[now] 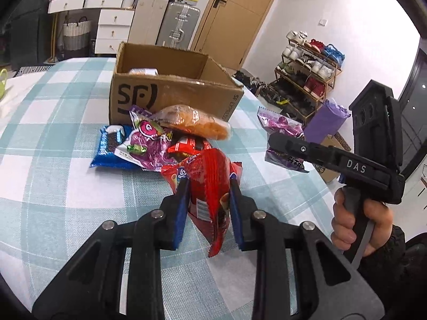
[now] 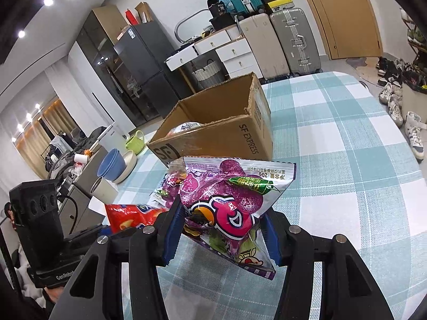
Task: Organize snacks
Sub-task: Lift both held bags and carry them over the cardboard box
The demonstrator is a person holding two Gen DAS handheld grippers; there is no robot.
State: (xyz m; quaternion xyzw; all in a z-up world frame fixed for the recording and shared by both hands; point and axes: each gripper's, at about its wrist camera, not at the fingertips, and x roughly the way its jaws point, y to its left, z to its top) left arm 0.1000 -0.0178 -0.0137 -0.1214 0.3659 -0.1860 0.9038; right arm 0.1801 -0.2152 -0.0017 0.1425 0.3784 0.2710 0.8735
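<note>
My checked worktop (image 1: 53, 133) fronts suitcases (image 2: 293, 40) and a door (image 1: 234, 13). My left claw (image 1: 208, 186) grips a red packet (image 1: 210, 181), my right claw (image 2: 221, 229) a purple packet (image 2: 226, 202). The box (image 1: 170, 90) hides its contents.

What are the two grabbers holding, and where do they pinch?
The left gripper pinches the crinkly red snack bag across its middle. The right gripper pinches the shiny purple candy bag by its sides.

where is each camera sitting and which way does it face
Left wrist: on the left gripper, facing the box across the table; shows the right hand.
Right wrist: on the right gripper, facing the box's corner and fridge; shows the left gripper.
Shared: box, red bag, purple bag, suitcases.
</note>
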